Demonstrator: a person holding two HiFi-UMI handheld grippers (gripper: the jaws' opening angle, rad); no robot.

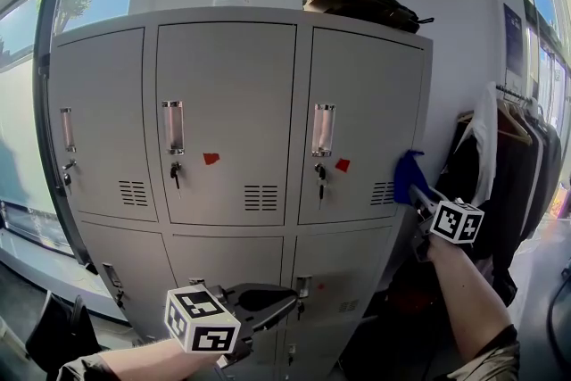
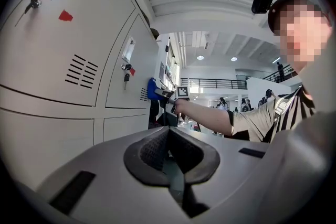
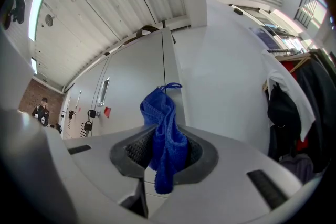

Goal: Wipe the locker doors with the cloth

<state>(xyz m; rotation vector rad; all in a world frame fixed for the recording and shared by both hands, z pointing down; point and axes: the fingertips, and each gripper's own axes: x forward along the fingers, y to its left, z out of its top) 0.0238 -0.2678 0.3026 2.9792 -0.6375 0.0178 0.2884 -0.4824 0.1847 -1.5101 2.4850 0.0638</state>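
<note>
Holding the blue cloth [image 3: 165, 139] at the edge of the upper right locker door [image 1: 366, 103]

The cloth is a deep blue knitted piece, bunched into a narrow fold. A small loop stands up at its top end and a short tail hangs below the pads.

My right tool [image 3: 164, 157] is clamped on the cloth about midway along its length, so most of the fabric rises past the fingertips. My left tool [image 2: 170, 157] has its jaws together with nothing between them. It sits low in front of the lower row of doors, well apart from the cloth.

The head view shows the whole grey locker cabinet [image 1: 232, 22]. It has three upper doors, each with a handle, a key [image 1: 321, 176] hanging in the lock and vent slots [image 1: 382, 192]. A red sticker [image 1: 343, 164] sits on the right door and a black bag [image 1: 361, 4] lies on top of the cabinet. In that view the cloth lies over the right door's outer edge, just beside the vent slots and level with them.

The right tool's own view shows none of that layout. It shows the knit texture, the loop, and the cabinet's corner directly behind the cloth, with coats [image 3: 294, 113] hanging to the right.

The left tool's view looks along the door fronts from the side. It shows the cloth close against the right door by the vents. I cannot tell for certain whether the cloth is touching the door.
</note>
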